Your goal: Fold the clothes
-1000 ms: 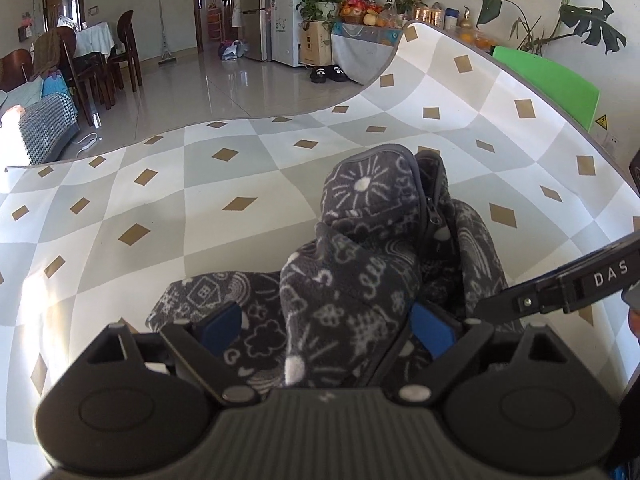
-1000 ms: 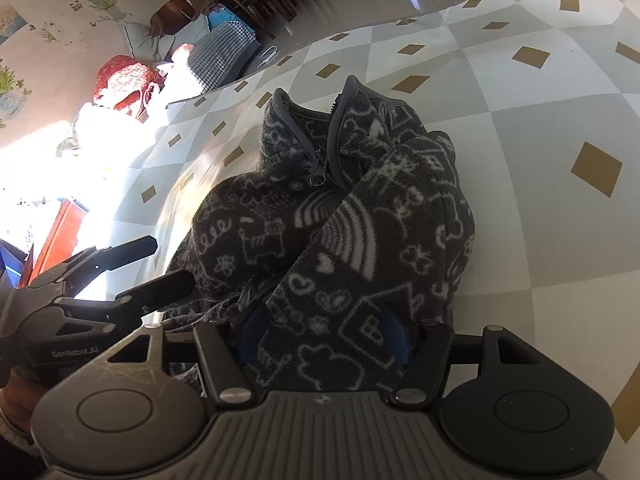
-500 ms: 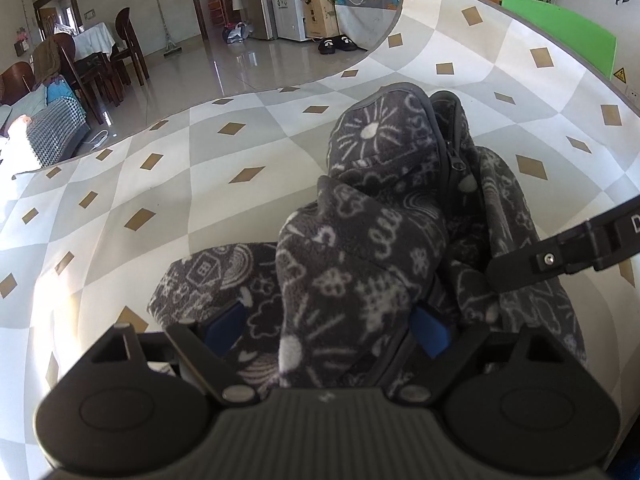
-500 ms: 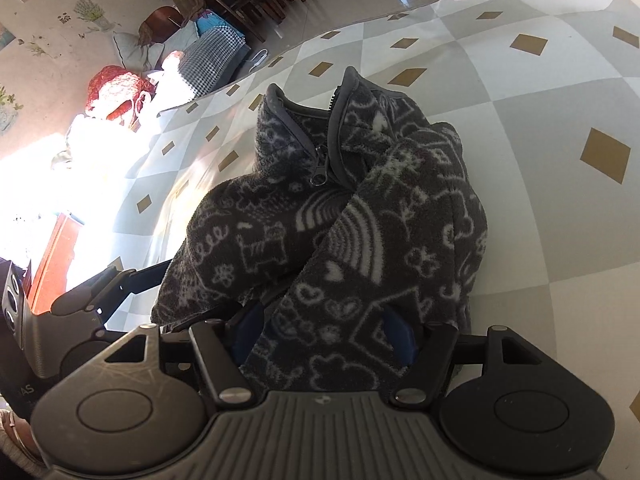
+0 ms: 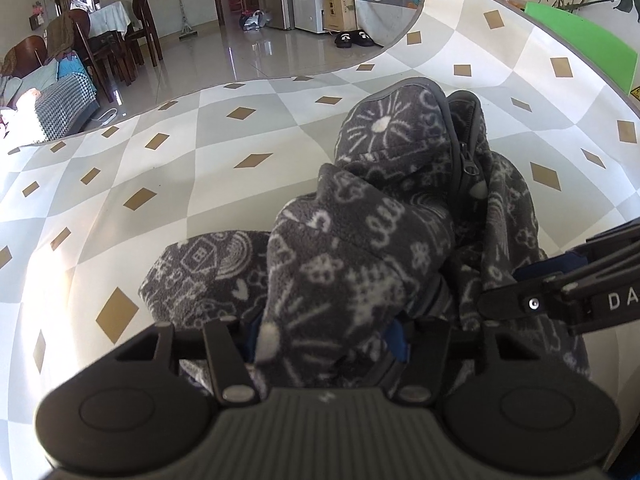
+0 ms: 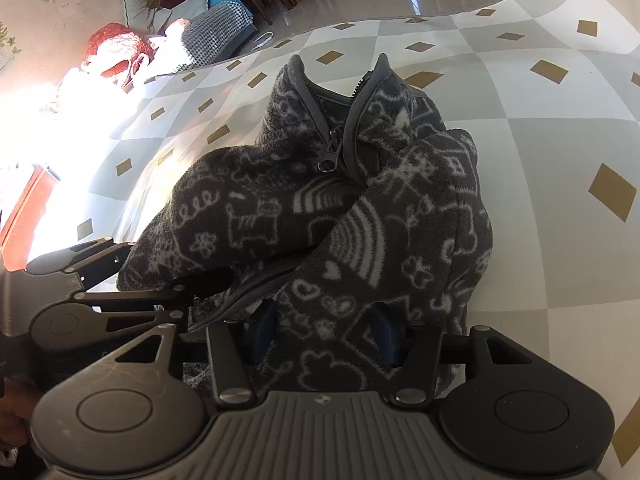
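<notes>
The dark patterned fleece jacket [image 5: 360,248] lies bunched on the checked mat [image 5: 168,168], collar and zipper pull [image 6: 331,157] toward twelve o'clock from both wrists. The left gripper [image 5: 324,340] has just been closing and now pinches a fleece fold between its blue pads. The right gripper [image 6: 324,332], likewise just closing, pinches the neighbouring fold. Both sit at the jacket's six o'clock edge, side by side, equally near.

One fleece jacket [image 5: 360,264] is counted, with one zipper pull [image 6: 329,162]. Two tongs are counted: left tongs [image 5: 326,344] and right tongs [image 6: 326,334]. One checked mat [image 5: 160,168] is listed. One pair of black slippers [image 5: 354,39] is noted.
</notes>
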`<action>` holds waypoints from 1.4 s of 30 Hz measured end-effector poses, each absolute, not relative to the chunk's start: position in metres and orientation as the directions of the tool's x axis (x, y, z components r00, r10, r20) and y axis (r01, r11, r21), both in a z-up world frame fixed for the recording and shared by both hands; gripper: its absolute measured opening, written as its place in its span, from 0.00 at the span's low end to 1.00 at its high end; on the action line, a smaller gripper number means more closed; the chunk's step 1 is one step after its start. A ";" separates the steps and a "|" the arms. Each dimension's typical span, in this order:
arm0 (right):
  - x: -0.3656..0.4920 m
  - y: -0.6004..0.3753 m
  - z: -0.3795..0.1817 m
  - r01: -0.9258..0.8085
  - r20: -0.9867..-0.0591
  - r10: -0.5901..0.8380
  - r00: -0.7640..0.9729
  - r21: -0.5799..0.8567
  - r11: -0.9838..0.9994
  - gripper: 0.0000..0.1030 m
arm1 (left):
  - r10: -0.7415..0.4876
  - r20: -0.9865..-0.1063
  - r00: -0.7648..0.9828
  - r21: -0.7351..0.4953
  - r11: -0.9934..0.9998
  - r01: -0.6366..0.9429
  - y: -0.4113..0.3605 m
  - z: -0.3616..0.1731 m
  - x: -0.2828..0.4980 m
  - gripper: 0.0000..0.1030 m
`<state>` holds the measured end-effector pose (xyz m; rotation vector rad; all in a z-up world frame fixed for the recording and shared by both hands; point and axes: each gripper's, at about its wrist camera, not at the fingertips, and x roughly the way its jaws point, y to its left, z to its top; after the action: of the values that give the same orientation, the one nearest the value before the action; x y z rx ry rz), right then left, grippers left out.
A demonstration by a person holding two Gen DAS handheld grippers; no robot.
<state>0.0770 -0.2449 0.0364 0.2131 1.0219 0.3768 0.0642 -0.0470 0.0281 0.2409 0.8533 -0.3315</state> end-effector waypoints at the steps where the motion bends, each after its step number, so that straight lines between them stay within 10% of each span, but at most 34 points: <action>1: 0.076 -0.245 0.038 -0.212 -0.784 0.400 0.474 0.339 0.916 0.35 | -0.180 -0.766 0.618 0.081 0.925 0.371 -0.046 0.028 0.064 0.48; 7: 0.073 -0.249 0.056 -0.230 -0.737 0.364 0.569 0.283 0.931 0.13 | -0.092 -0.731 0.676 0.131 0.953 0.272 -0.035 0.037 0.066 0.45; 20: 0.085 -0.303 0.086 -0.003 -0.662 0.192 0.724 0.276 0.961 0.11 | 0.148 -0.682 0.716 0.193 0.981 -0.018 0.010 0.049 0.073 0.45; 28: 0.087 -0.297 0.074 -0.053 -0.682 0.327 0.654 0.390 0.919 0.50 | 0.144 -0.752 0.643 0.144 0.988 -0.053 0.023 0.035 0.062 0.46; 42: 0.072 -0.244 0.045 -0.220 -0.724 0.464 0.510 0.412 0.884 0.61 | 0.125 -0.778 0.615 0.170 0.985 0.015 -0.014 0.006 0.029 0.47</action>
<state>0.0722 -0.2441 0.0451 0.2829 0.9517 0.4184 0.0294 -0.0143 0.0056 0.1661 0.9068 0.0640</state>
